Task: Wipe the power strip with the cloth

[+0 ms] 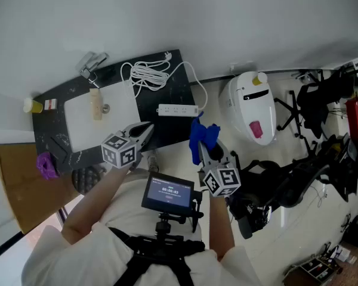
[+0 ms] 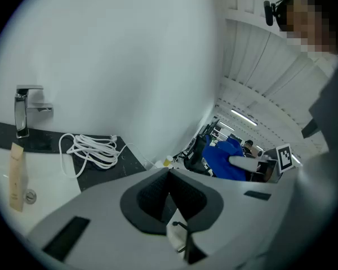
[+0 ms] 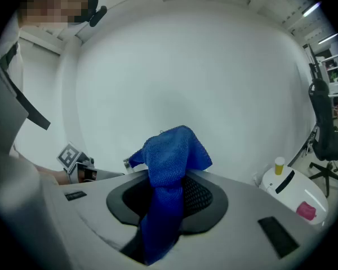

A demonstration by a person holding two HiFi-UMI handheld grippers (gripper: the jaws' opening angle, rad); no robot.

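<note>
The white power strip (image 1: 178,109) lies on the black counter (image 1: 164,133), its white cord (image 1: 148,75) coiled behind it. That coil (image 2: 93,149) also shows in the left gripper view. My right gripper (image 1: 204,143) hangs just right of the counter's near corner, shut on a blue cloth (image 1: 201,136). The cloth (image 3: 169,165) bunches up above the closed jaws of my right gripper (image 3: 168,176). My left gripper (image 1: 145,131) hovers over the counter, in front and to the left of the strip. Its jaws meet at the tip (image 2: 169,171) with nothing between them. The strip is hidden in both gripper views.
A white sink (image 1: 122,121) with a tan bottle (image 1: 95,104) and a chrome faucet (image 1: 92,61) takes up the counter's left. A yellow cup (image 1: 31,106) and a purple object (image 1: 46,165) sit further left. A white appliance (image 1: 250,106) and black office chairs (image 1: 313,100) stand right.
</note>
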